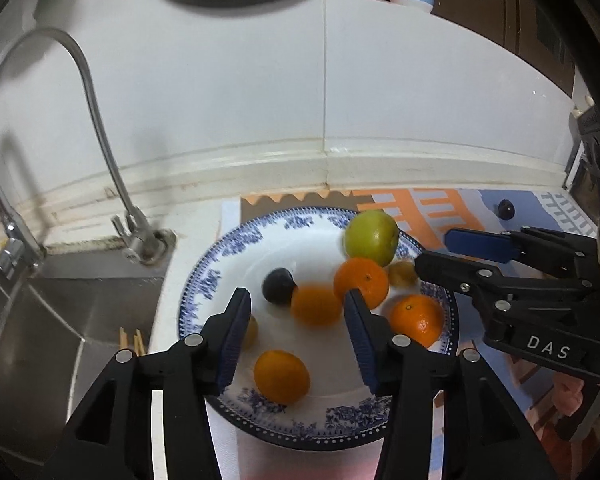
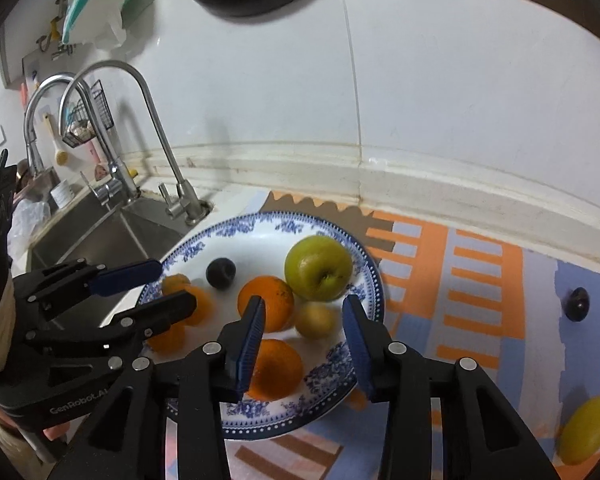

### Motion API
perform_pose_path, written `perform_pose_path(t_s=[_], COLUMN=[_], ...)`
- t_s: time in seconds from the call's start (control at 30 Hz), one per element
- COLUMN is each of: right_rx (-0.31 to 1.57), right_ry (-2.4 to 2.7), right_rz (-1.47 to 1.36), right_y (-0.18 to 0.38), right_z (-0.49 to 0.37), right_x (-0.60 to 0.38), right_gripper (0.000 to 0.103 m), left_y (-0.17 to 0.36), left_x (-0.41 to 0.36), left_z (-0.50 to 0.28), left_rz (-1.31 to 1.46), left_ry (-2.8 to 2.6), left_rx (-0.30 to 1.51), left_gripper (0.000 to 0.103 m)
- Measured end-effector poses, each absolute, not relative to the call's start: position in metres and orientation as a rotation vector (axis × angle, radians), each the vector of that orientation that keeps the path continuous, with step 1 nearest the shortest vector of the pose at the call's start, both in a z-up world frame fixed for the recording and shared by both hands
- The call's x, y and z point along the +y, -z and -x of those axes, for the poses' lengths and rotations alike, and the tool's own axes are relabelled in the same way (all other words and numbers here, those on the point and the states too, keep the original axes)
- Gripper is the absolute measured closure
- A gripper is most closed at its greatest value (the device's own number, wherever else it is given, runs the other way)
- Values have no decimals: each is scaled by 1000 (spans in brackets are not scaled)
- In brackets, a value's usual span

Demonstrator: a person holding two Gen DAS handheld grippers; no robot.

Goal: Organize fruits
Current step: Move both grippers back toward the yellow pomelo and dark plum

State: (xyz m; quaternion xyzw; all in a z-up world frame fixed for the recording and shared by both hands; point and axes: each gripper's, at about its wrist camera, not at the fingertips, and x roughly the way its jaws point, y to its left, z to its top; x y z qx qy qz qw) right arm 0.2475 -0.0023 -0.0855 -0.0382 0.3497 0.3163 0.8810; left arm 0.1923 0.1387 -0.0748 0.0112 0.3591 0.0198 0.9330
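Over the blue-patterned plate [image 1: 204, 280], both tools hang open and empty: left tool [image 1: 298, 312] above round, firm, slippery oranges [image 1: 316, 306], right tool [image 2: 304, 320] above a small yellow fruit [image 2: 316, 320]. Best pinched gently across the middle.

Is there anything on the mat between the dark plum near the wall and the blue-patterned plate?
Nothing visible: only bare striped mat lies between the small dark plum and the blue-patterned plate.

Steel faucet [image 1: 100, 128] beside sink [image 1: 60, 312], patterned mat [image 2: 480, 280]
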Motion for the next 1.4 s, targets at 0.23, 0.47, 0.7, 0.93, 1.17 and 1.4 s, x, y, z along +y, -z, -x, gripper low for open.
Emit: perform_pose_path(t_s=[0.23, 0.47, 0.7, 0.93, 1.17, 1.4], right_rx=[704, 673, 654, 638, 644, 660], right_ry=[-643, -612, -550, -466, -374, -279], right_rz=[58, 33, 24, 3, -21, -43], right_y=[67, 44, 21, 7, 6, 12], right_z=[-229, -204, -180, -161, -150, -147], right_x=[-17, -35, -59, -88, -116, -146], right_gripper=[62, 62, 57, 56, 53, 53], left_y=[51, 24, 3, -8, -6, 3], left_x=[132, 122, 103, 78, 53, 25], left_z=[-173, -150, -139, -134, -134, -143], left_rz=[-4, 15, 23, 7, -31, -52], left_ry=[-68, -75, -31, 58, 128, 202], left_rx=[704, 668, 642, 615, 621, 642], left_gripper=[50, 47, 44, 42, 41, 41])
